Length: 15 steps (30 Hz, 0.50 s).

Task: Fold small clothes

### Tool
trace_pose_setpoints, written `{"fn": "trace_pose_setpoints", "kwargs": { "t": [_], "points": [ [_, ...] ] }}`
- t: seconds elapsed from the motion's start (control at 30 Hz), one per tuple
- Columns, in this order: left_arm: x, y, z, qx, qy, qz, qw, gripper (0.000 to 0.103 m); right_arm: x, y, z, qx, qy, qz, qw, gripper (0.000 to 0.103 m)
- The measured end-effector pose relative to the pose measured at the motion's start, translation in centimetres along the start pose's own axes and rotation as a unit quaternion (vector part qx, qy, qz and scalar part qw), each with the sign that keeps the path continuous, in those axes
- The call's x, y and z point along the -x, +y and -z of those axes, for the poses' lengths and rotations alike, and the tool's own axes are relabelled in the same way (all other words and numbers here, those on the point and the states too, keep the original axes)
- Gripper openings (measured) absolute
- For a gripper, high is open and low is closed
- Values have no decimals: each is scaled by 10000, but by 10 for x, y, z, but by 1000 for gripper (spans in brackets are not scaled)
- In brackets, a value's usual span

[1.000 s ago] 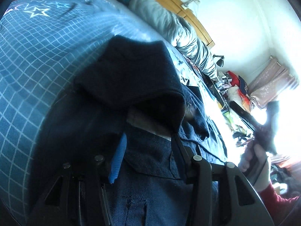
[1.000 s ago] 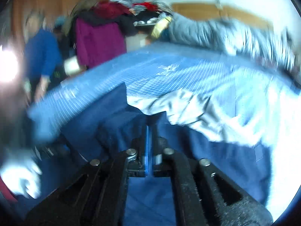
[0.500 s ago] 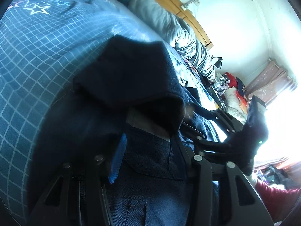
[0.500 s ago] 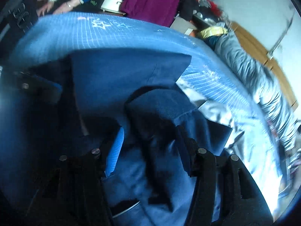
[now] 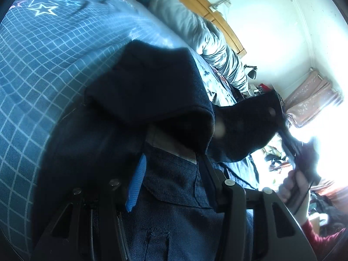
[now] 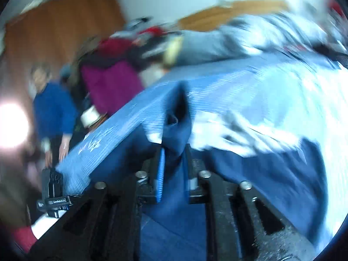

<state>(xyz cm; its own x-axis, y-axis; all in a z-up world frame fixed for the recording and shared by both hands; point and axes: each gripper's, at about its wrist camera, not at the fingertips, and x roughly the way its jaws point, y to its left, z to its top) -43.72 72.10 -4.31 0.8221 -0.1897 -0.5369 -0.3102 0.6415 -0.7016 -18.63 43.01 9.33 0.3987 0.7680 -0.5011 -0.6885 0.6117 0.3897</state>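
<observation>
Clothes made of dark blue cloth are lying in a heap on a bed with a blue checked cover (image 5: 50, 50). One piece, the dark blue garment (image 5: 152, 91), is looking thick like jeans cloth, with seams, a flap and a folded edge that is showing a pale lining. It is bunched up, not flat. In the left wrist view the left gripper (image 5: 171, 169) is sitting low over this garment with its two fingers held wide apart, and they are gripping nothing; the cloth is lying between and under them, and a folded hump of it is rising just past the tips. One finger is showing a bright blue pad (image 5: 136, 187). In the right wrist view, which is blurry, the right gripper (image 6: 174, 161) is squeezing a raised fold of the same blue cloth between its two fingers, which are nearly closed with only the cloth between them. The fold is standing up in a peak just beyond the tips, and the rest of the garment is spreading down over the bed on both sides. A hand (image 5: 293, 187) with a red sleeve is holding the handle of the right gripper at the right edge of the left view. A grey quilt (image 5: 208, 34) is lying along the far side of the bed. I am counting two grippers, one hand and one garment for sure.
</observation>
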Motion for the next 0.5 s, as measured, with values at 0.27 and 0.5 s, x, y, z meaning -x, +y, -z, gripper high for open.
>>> {"fn": "trace_pose_setpoints", "kwargs": {
  "t": [0.27, 0.5],
  "points": [
    [-1, -1, 0, -13, 13, -33, 10000, 53, 45, -102, 41, -1638, 267, 205, 9859, 57],
    [-2, -3, 2, -32, 22, -85, 10000, 54, -27, -125, 28, -1979, 1270, -100, 9719, 57]
  ]
}}
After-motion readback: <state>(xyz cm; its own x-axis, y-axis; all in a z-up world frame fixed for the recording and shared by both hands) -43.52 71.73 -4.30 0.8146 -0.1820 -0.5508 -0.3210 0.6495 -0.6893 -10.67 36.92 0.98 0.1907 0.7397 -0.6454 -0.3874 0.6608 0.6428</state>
